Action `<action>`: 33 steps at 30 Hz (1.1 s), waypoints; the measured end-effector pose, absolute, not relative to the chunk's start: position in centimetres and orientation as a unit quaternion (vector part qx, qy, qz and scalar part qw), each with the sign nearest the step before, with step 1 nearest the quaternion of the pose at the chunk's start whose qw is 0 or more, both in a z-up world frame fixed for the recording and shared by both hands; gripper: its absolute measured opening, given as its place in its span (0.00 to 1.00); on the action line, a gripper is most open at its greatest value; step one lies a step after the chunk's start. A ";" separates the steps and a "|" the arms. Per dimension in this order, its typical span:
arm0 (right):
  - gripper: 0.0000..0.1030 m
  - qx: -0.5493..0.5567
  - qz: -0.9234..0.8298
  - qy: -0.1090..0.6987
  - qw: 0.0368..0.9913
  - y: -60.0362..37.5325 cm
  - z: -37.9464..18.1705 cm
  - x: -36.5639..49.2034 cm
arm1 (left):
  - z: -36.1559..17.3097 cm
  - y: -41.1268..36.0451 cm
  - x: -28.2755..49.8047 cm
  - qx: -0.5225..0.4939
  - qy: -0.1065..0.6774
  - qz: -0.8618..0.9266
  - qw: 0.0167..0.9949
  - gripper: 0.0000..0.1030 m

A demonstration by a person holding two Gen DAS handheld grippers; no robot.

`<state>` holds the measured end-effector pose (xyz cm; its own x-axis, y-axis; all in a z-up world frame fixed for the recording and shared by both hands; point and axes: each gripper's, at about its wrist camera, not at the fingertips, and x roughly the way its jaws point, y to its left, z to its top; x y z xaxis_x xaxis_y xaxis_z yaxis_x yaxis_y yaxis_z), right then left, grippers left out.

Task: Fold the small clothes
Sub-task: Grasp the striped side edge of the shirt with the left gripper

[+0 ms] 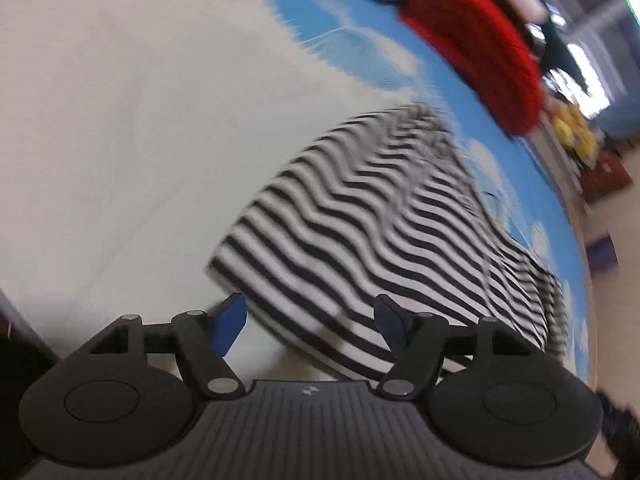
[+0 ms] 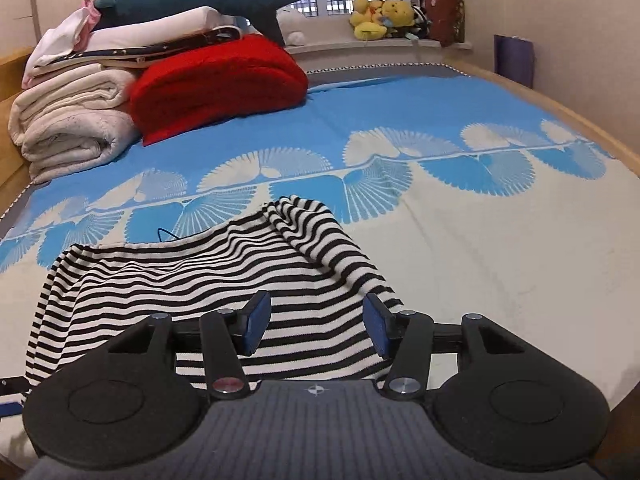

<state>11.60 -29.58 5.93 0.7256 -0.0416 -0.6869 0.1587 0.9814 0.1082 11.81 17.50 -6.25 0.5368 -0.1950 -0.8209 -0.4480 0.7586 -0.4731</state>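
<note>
Right wrist: jaws apart over striped garment (image 2: pixel 224 280)

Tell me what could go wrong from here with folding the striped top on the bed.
The striped top lies rumpled, with one bunched ridge toward its far right edge, so a fold now may trap creases. Both the left gripper and right gripper are open with nothing held, so a careless regrasp could catch several layers. The left wrist view is blurred, making aim unreliable.
</note>
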 end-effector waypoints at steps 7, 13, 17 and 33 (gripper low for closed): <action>0.51 0.067 -0.073 0.375 0.922 -30.3 5.0 11.2 | -7.4 18.8 13.6 -0.376 0.464 0.093 0.797 0.76; 0.51 0.067 -0.088 0.374 0.921 -31.4 4.8 10.8 | -7.9 19.2 15.4 -0.370 0.441 0.106 0.811 0.51; 0.51 0.072 -0.097 0.371 0.921 -31.7 4.9 10.4 | -8.6 19.4 16.0 -0.370 0.443 0.090 0.812 0.15; 0.51 0.067 -0.077 0.362 0.927 -30.2 5.4 10.6 | -3.2 21.4 12.8 -0.273 0.383 0.186 0.863 0.09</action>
